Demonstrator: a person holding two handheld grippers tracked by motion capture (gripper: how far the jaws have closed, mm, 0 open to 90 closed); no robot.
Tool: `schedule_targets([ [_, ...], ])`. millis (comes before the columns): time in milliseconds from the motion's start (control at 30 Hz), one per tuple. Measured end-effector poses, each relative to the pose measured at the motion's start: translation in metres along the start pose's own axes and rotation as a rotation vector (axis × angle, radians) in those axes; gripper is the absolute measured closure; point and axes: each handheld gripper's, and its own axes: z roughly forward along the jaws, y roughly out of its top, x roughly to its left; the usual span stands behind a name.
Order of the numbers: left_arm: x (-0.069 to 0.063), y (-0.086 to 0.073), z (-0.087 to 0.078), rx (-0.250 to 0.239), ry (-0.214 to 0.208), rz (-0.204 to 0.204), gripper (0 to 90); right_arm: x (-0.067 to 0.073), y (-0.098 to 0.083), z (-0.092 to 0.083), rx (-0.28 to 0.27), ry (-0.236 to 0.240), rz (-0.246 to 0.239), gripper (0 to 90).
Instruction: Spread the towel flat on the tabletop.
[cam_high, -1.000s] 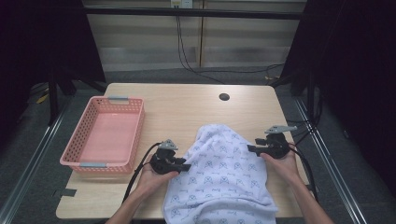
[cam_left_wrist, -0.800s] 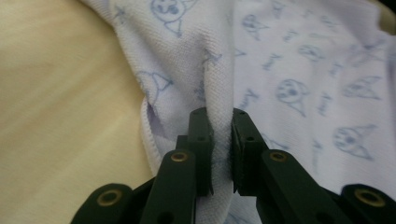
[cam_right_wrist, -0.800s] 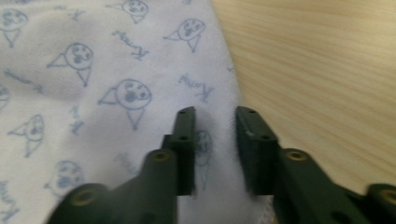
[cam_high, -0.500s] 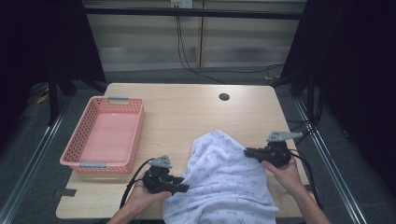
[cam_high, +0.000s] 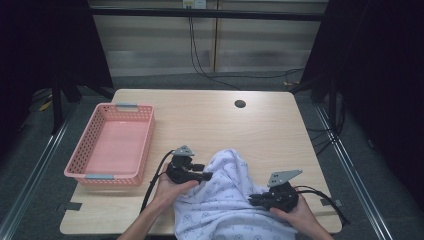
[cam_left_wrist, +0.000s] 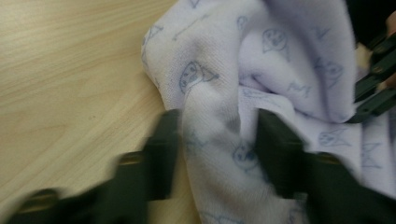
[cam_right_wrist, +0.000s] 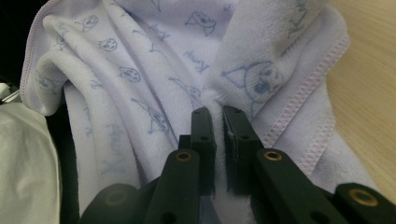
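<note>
One pink basket (cam_high: 110, 145), one printed white towel (cam_high: 230, 205), two grippers. The basket sits at the table's (cam_high: 210, 120) 9 o'clock side, with nothing in it. The left gripper (cam_high: 206, 175) lies at the towel's 10 o'clock edge; its jaws have just been closing, with a bunched fold of towel (cam_left_wrist: 212, 140) between them and touching both pads, so it is grasping the cloth. The towel is heaped at the table's 6 o'clock edge. The right gripper (cam_high: 253, 199), at the towel's 3 o'clock side, is clenched on a pinch of towel (cam_right_wrist: 219, 100) near the stitched hem. Against one second earlier: the towel is more bunched, and the right gripper is nearer the front edge.
</note>
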Motion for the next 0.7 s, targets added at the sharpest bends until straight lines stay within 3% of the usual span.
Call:
schedule_targets([
  [67, 0.0, 0.001, -0.002, -0.022, -0.018, -0.005, 78.1, 0.0, 0.001, -0.002, -0.009, 0.008, -0.007, 78.1],
  [100, 0.0, 0.001, -0.005, -0.031, -0.005, -0.003, 81.1, -0.001, 0.002, -0.006, -0.023, 0.017, -0.004, 74.2],
  [233, 0.0, -0.002, -0.013, 0.0, 0.009, 0.023, 82.5, -0.011, 0.009, -0.024, -0.12, 0.013, 0.027, 70.8],
  [367, 0.001, -0.008, -0.015, 0.026, 0.017, 0.025, 82.3, -0.027, 0.017, -0.038, -0.191, -0.01, 0.067, 76.5],
  [500, 0.005, -0.008, -0.018, 0.016, 0.015, 0.013, 82.2, -0.039, 0.027, -0.029, -0.173, -0.067, 0.08, 80.3],
  [633, 0.003, -0.009, -0.016, 0.018, 0.019, 0.019, 82.0, -0.061, 0.037, -0.003, -0.118, -0.12, 0.132, 61.4],
  [700, 0.004, -0.01, -0.017, 0.012, 0.016, 0.011, 81.6, -0.062, 0.04, 0.006, -0.106, -0.112, 0.125, 55.8],
])
